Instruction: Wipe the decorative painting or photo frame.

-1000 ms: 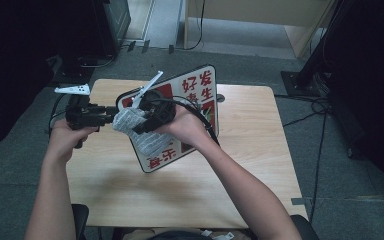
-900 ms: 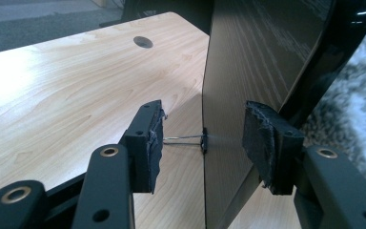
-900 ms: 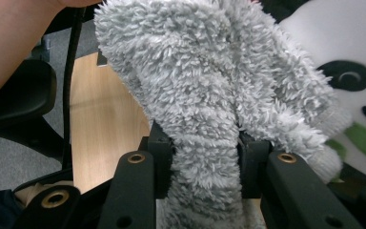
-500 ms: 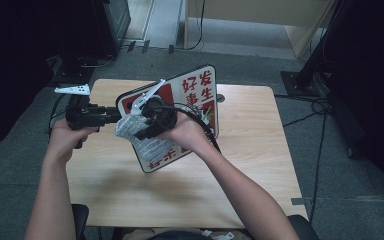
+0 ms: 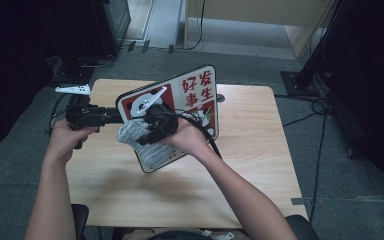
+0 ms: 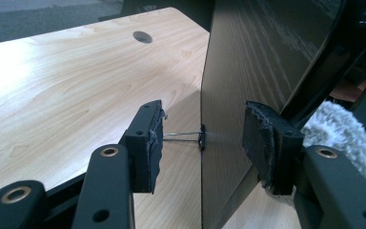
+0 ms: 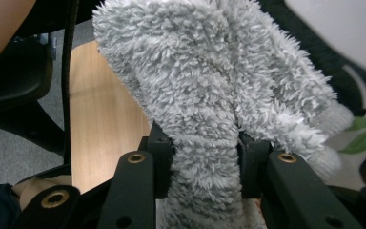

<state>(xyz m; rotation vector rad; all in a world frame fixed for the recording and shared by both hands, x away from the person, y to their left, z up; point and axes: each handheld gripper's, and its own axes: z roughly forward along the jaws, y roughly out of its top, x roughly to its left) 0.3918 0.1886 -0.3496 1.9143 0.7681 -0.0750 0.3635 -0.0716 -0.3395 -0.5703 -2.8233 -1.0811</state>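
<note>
There is one sign board (image 5: 192, 107) here, one fluffy grey cloth (image 5: 132, 135), two grippers, and one wooden tabletop (image 5: 250, 165) beneath them all. The board stands tilted near the middle of the high view, its red-and-white printed face toward the person. The left gripper (image 5: 111, 116), at the centre left of that frame, reaches the board's left edge. In the left gripper view the board's thin edge (image 6: 203, 143) runs between the two fingers (image 6: 150, 138); the right finger lies against its dark back, while the left one stands clear of the edge, so they are spread rather than clamped. The right gripper (image 7: 205, 157) has its fingers clenched on the cloth, which bulges up from between them. In the high view that cloth lies against the board's lower left face.
</note>
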